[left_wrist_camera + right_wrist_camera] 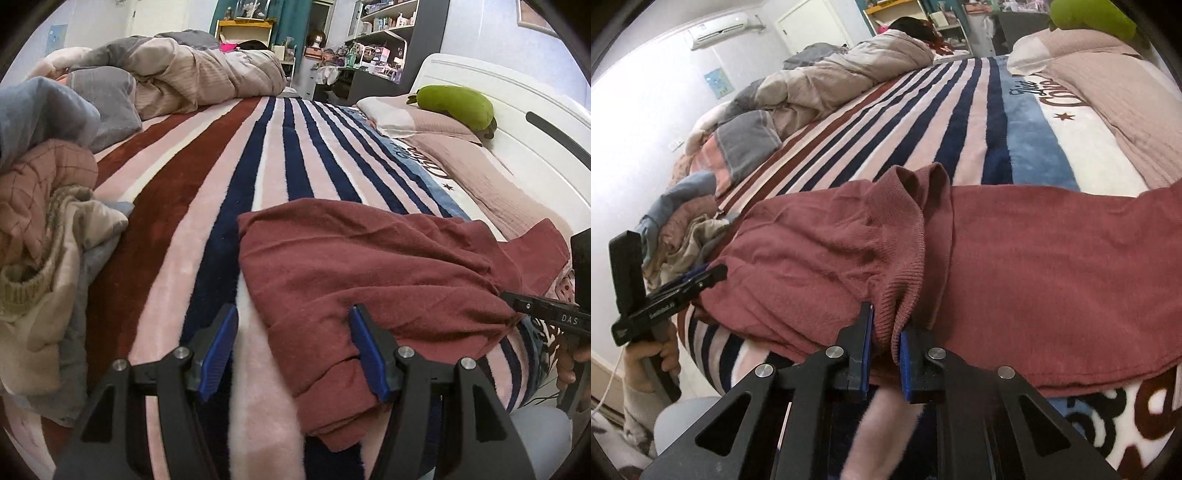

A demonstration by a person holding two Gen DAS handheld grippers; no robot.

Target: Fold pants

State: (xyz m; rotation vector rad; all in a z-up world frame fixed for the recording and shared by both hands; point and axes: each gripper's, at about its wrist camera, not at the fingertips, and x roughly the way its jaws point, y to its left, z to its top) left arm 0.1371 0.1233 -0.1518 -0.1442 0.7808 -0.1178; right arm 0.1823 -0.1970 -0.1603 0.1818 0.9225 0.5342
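My right hand-held gripper [886,343] pinches the pants [1015,273] cuff, probably firmly, so my wide-open left hand-held gripper [293,350] should pin the pants flat.

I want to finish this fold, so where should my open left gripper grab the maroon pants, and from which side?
Probably the near left edge of the maroon pants, coming low from the bed's front edge. The left gripper is open there, its right finger already over the cloth. The right gripper pinches the ribbed hem, so this gives a matching second hold.
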